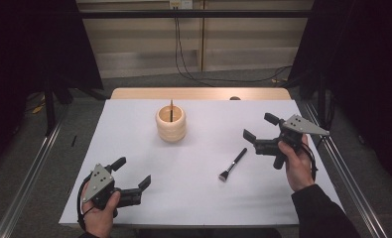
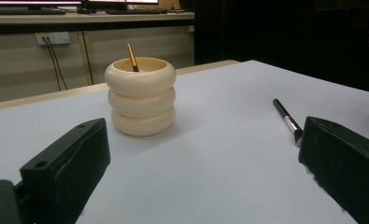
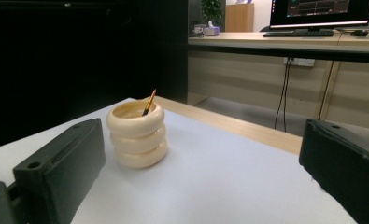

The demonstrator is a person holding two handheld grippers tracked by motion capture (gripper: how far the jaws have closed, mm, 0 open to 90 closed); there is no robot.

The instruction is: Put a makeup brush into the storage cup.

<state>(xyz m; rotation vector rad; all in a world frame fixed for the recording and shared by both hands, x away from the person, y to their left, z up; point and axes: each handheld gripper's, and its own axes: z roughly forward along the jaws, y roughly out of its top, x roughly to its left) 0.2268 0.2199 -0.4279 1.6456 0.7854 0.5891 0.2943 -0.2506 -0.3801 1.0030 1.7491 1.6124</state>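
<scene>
Left gripper: we hold it nearest to us, low at the table's near left corner, jaws spread wide and released, nothing between them. In its own view the two black jaws stand far apart at the bottom corners, with bare white table between.

Left hand: we wrap it around the grip from below, at the near table edge.

Right hand: we hold the other grip at the right side of the table, with a dark sleeve running back to the bottom edge.

Right gripper: we keep it above the table's right part, jaws open and empty, pointing left toward the cup. In its own view the jaws sit wide apart, the cup showing between them farther off.

Brush: it lies flat on the white table, right of the middle, bristle end toward us and black handle slanting away to the right. It is near the right gripper but apart from it, touched by neither tool. In the left gripper view it lies just beyond the right-hand jaw.

Cup: a cream, three-ringed holder standing upright past the table's middle, well apart from both grippers.

Stick in cup: a thin gold-and-black handle leans inside it, tip above the rim.

Table: white top, with a wooden strip along the far edge.
</scene>
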